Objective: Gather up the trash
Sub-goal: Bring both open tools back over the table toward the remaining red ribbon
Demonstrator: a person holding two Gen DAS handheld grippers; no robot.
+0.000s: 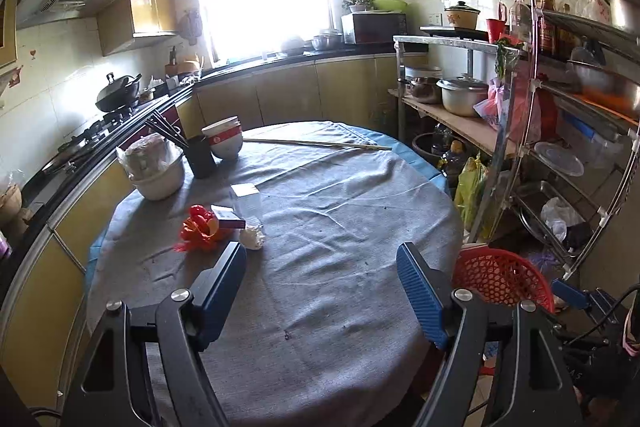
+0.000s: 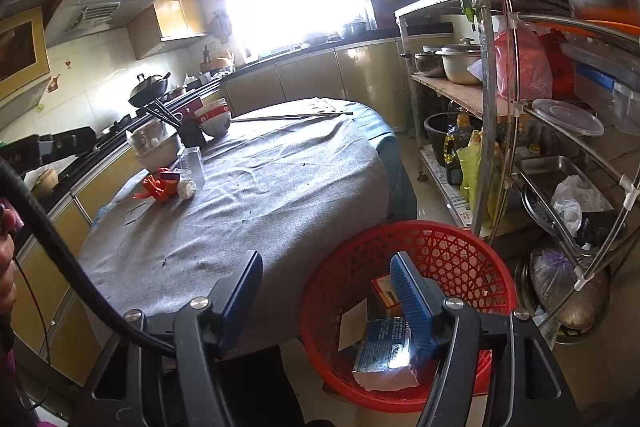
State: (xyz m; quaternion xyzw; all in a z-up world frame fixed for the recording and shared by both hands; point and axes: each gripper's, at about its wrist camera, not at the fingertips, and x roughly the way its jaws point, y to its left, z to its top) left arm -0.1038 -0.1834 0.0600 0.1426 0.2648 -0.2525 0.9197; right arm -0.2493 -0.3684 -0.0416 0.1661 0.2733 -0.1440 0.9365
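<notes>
- Round desk under a creased grey cloth (image 1: 328,227), with trash bunched at about 10 o'clock from the left gripper (image 1: 320,291).
- In that cluster: crumpled red plastic wrapper (image 1: 200,229), flat white-and-maroon card packet (image 1: 228,217) and crushed white paper ball (image 1: 252,238) — all touching or just beside one another.
- Clear plastic box (image 2: 192,165) just behind the cluster, toward 12 o'clock.
- Left jaws spread wide, nothing between them; paper ball just beyond the left-hand pad (image 1: 226,291), up at 11 o'clock.
- Right gripper (image 2: 324,291) likewise gaping and empty, hanging over the desk edge and the red plastic mesh basket (image 2: 460,251) on the floor.
- Basket already carrying flat packets and a scrap of paper; more trash left on the desk, so collection judged part done.
- Card packet's long axis running roughly 10 to 4 o'clock in the left wrist view.
- Left gripper clearly the nearer one — right well apart from the cluster, which sits far off at its 10 o'clock.
- Likely next: short reach forward and left for the paper ball.
</notes>
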